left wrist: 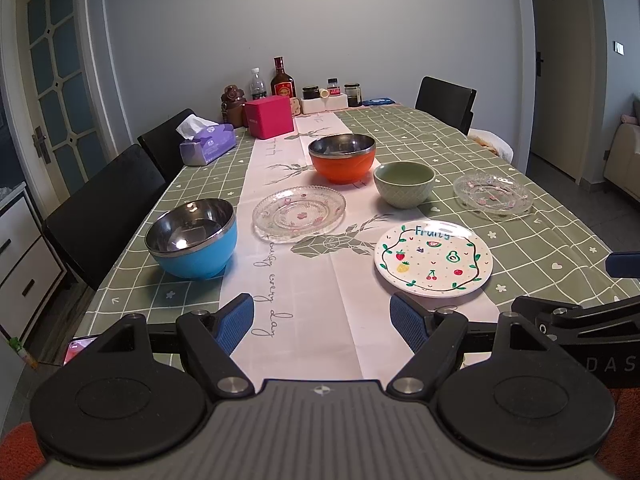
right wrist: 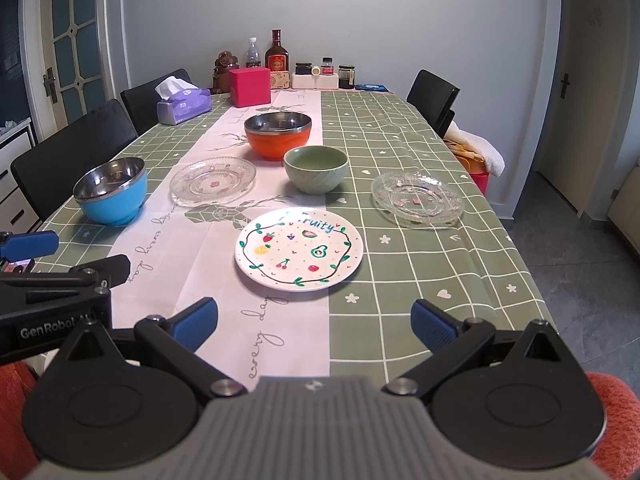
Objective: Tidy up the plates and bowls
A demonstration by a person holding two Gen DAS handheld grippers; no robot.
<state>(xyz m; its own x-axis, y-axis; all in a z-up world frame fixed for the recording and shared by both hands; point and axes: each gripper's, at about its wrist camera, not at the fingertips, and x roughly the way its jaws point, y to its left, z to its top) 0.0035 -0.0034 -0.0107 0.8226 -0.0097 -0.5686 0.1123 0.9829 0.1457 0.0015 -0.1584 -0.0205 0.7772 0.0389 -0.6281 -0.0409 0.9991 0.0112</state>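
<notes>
L gripper (left wrist: 322, 322): jaws wide apart, nothing btwn them; I've got it hovering over the near end of the runner, aimed down at the table.
R gripper (right wrist: 314, 322): also spread wide, empty, hanging just short of the fruit plate (right wrist: 299, 249).
Step in hand: I'd say nothing's sorted yet, so first pick. My call: stack plates w/ plates, nest bowls w/ bowls.
How I'd do it: take the fruit plate by its near rim w/ R, one pad under the lip, one on top, lift level. Glass rims look slick, so squeeze slow.
Fruit plate: white, flat, painted fruit + green vine ring, "Fruity" lettering; nearest item, half on runner, half on green cloth.
Glass plates: two clear patterned ones, one (left wrist: 299, 213) mid-runner, other (right wrist: 417, 199) off right, well apart.
Bowls: blue (left wrist: 193, 238) at left & orange (left wrist: 342, 157) farther back, both steel-lined; green ceramic (left wrist: 404, 184) btwn the glass plates. All upright, empty, none touching.
</notes>
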